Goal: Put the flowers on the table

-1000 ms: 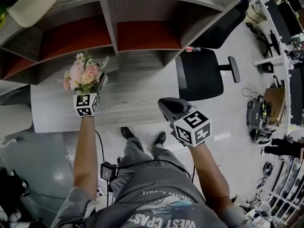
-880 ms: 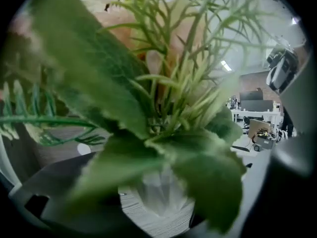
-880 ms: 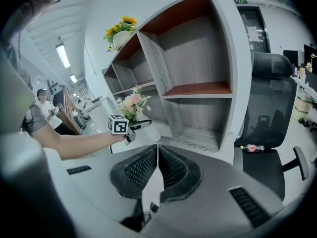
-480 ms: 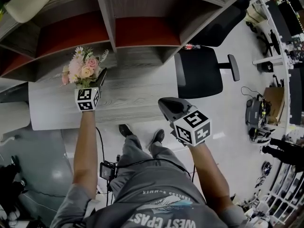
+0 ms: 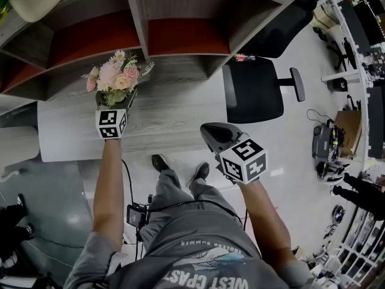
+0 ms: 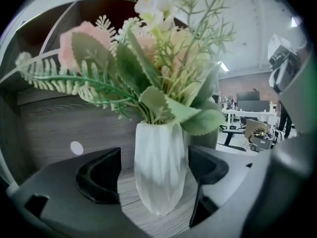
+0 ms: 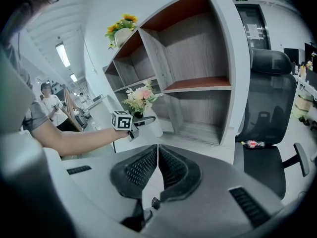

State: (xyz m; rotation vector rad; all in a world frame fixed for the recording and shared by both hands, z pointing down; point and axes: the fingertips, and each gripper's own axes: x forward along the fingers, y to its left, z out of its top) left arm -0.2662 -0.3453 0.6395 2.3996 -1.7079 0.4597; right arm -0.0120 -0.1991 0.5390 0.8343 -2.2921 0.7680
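I read the left gripper (image 5: 115,103) as wide open: its jaws have just been opening, and in the left gripper view a clear gap shows on each side between the pads and the white faceted vase (image 6: 159,167) that stands between them, so no pad presses on it. The vase stands upright with its base on the wood-grain top of the table (image 5: 174,116), in the left half of that table and toward its rear edge. The flowers (image 5: 115,77), pink and cream blooms with green fern leaves, rise out of the vase and spread above the table's rear edge. The shelf unit (image 5: 180,41) with red-lined compartments sits along the rear of the table. I read the right gripper (image 7: 157,152) as closed: its ribbed fingers meet at the tips with nothing between them. It hangs off the front edge of the table, near the right corner, well apart from the vase. A black office chair (image 5: 252,92) stands just beside the right end of the table, with a small bottle (image 7: 252,144) lying on its seat.
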